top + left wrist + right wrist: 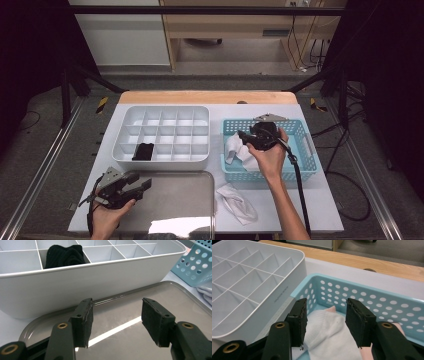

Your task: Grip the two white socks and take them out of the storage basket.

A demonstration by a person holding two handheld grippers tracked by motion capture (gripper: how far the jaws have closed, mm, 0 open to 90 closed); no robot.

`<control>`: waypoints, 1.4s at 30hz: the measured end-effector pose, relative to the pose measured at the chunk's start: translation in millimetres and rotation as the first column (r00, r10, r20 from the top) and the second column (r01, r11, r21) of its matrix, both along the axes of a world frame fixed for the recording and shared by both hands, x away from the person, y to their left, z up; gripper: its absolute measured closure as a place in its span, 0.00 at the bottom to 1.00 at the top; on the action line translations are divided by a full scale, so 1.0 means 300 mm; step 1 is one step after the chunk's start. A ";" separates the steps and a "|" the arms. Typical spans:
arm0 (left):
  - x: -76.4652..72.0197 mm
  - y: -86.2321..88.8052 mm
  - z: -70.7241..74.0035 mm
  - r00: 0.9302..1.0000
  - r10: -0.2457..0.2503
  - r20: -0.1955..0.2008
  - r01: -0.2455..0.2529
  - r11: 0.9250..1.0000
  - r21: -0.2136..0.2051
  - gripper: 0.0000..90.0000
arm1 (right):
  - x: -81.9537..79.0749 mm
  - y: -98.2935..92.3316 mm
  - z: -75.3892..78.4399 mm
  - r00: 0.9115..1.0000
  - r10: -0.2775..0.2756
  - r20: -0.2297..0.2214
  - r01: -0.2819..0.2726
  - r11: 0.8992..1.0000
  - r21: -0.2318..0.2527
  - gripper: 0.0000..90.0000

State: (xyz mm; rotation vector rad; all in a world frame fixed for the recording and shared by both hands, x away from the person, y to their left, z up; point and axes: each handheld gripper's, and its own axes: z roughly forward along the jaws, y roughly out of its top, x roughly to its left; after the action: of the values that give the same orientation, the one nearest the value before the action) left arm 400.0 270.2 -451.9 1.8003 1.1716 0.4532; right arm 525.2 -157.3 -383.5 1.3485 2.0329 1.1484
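White sock [324, 332] lies in blue basket [372, 298], under right claw [325, 315]

The desk [320, 200] has a white top, with a strip of light wood along its far edge. Four things lie right on it. A white box [161, 132] with many small square holes sits in the upper left — beside it, in the upper right, is a blue basket [306, 145] full of round holes. A shiny metal tray [175, 200] lies at the lower left. Just right of the tray lies a white sock [237, 202], all crumpled.
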 end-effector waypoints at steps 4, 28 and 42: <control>0.002 -0.001 -0.002 1.000 -0.002 -0.005 0.002 1.000 0.000 0.47 | 0.037 0.003 -0.007 1.000 -0.013 -0.009 0.013 1.000 0.001 0.58; 0.007 0.000 -0.007 1.000 0.001 -0.012 0.000 1.000 0.006 0.47 | 0.111 0.100 -0.166 0.993 -0.005 -0.114 -0.003 0.998 -0.070 0.53; 0.009 -0.005 -0.014 1.000 0.000 -0.026 0.000 1.000 0.014 0.47 | 0.132 0.104 -0.225 0.980 -0.044 -0.193 0.013 0.987 -0.161 0.49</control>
State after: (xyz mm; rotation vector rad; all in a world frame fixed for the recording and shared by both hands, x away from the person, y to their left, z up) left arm 402.8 268.7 -456.1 1.8235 1.1889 0.4405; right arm 564.9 -126.2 -450.9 1.4538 2.1830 0.8480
